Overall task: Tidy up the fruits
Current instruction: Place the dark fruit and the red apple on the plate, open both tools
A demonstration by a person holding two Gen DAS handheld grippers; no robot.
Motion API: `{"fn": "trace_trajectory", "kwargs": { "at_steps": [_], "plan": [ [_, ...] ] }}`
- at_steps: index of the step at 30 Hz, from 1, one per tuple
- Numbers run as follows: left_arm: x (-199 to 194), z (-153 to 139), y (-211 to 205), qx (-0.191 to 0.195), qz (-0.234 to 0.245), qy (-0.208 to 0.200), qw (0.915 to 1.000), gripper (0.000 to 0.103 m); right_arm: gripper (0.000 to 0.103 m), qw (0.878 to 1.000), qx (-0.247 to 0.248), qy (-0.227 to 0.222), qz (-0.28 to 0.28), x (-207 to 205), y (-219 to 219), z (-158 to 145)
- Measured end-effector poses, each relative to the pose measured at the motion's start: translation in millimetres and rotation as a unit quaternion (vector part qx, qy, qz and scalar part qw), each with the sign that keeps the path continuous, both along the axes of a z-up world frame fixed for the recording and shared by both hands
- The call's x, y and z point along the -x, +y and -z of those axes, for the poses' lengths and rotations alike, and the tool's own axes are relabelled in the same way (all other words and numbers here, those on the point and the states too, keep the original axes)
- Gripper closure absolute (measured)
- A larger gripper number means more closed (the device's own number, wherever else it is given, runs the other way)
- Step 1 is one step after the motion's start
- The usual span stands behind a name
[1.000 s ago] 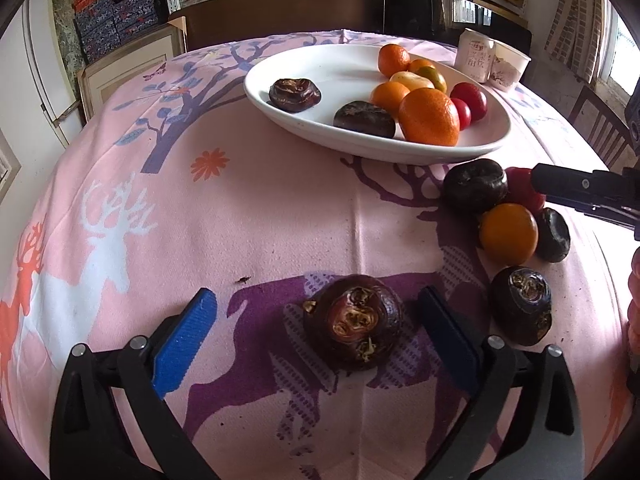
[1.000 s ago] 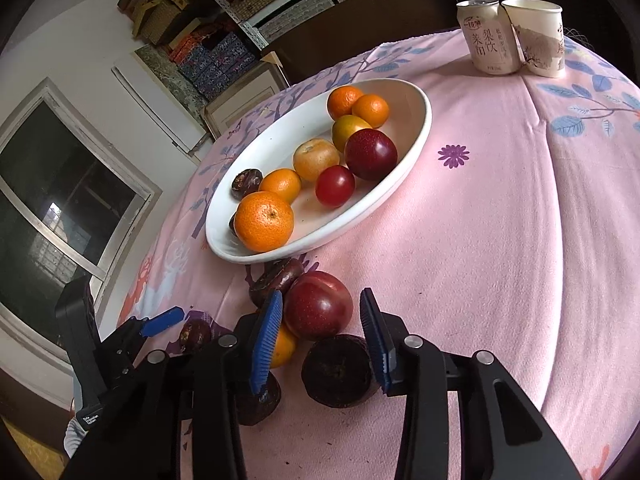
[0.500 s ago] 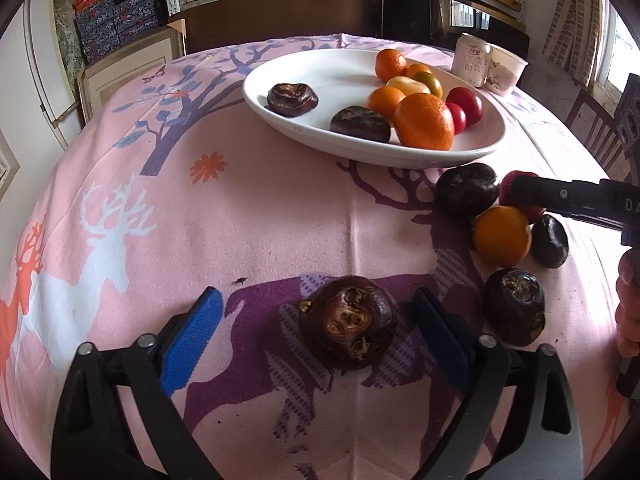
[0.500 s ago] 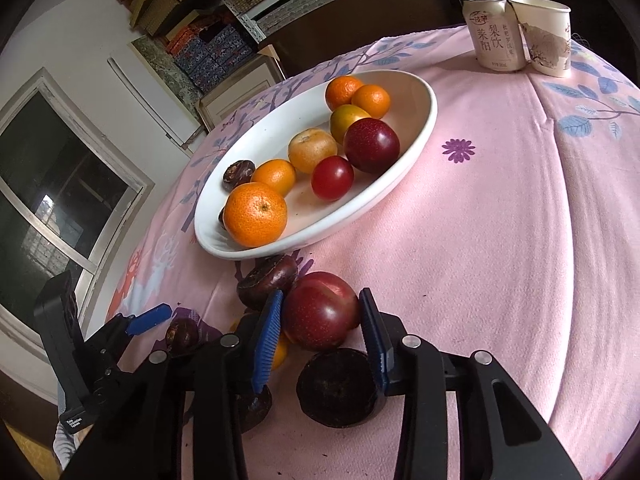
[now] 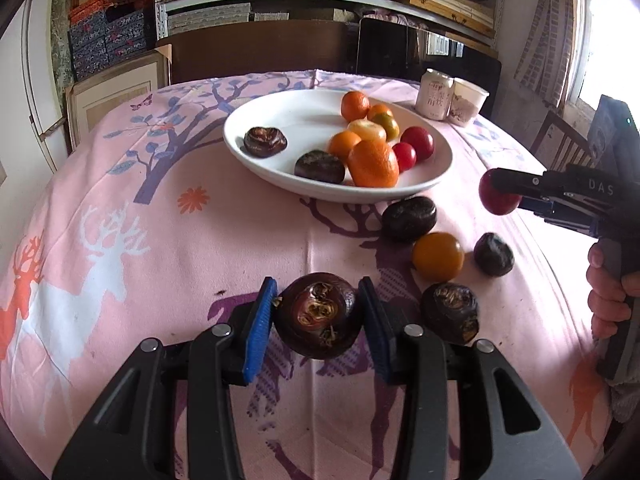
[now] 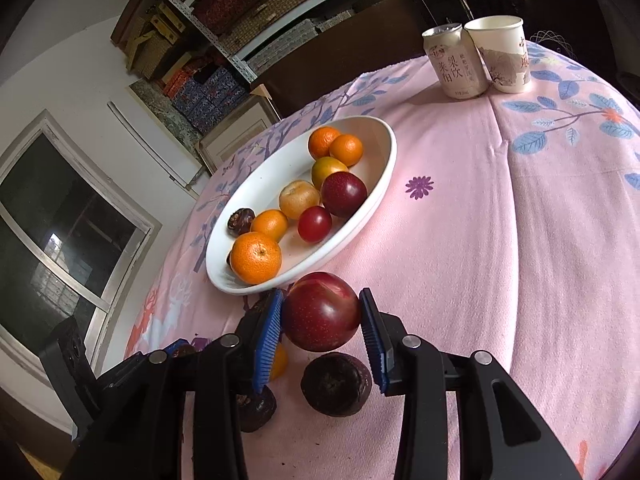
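Fruits are being gathered into the white dish (image 5: 280,168), which is sitting toward the far side of the pink surface (image 5: 160,240).

Left wrist view: the left tongs (image 5: 318,320) are now closing on a dark water chestnut (image 5: 318,320), both blue pads (image 5: 260,320) touching its sides; a second ago they were standing wide open around it. Whether the chestnut is lifting clear of the cloth cannot be told. To the right, three more dark chestnuts (image 5: 409,218) and a small orange (image 5: 438,257) are lying loose on the surface, near the dish's rim. Farther right, the right tongs (image 5: 498,196) are carrying a red plum (image 5: 496,202) above the surface, where half a second ago it was resting among the loose fruit.

Right wrist view: the right tongs (image 6: 320,312) are gripping the red plum (image 6: 320,312) between narrowed pads, holding it just short of the near rim of the dish (image 6: 384,168). A dark chestnut (image 6: 335,384) is lying below it on the surface. In the dish, oranges (image 6: 256,258), plums (image 6: 343,194) and a chestnut (image 6: 241,220) are already lying together. A drink can (image 6: 454,62) and a paper cup (image 6: 504,54) are standing at the far edge.

Both grasps having just closed, two transfers to the dish are likely beginning together; four pieces are remaining outside.
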State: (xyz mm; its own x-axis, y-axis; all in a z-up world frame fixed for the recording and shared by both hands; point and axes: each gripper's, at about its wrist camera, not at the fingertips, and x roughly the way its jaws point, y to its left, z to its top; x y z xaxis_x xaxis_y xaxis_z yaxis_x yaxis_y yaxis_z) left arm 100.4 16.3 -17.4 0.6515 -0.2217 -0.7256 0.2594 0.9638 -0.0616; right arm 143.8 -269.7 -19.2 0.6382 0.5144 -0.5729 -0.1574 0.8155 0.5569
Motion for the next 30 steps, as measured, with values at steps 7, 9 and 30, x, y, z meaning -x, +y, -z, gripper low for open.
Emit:
{"fn": "trace_trajectory", "kwargs": {
  "at_steps": [7,9,30],
  "plan": [
    [-54.0,-43.9,0.4,0.014,-0.013,-0.034,0.9993,0.062,0.064,0.998,0.020,-0.066,0.015,-0.4,-1.8,-38.7],
    [-75.9,-49.2,-1.7,0.021,-0.017,-0.033,0.9991,0.062,0.064,0.998,0.028,-0.062,0.009,-14.1,5.0,-43.1],
    [-102.5,-32.2,-3.6,0.033,-0.026,-0.032,0.9986,0.022,0.054,0.999,0.026,-0.030,-0.011,-49.0,33.7,-27.8]
  ]
}}
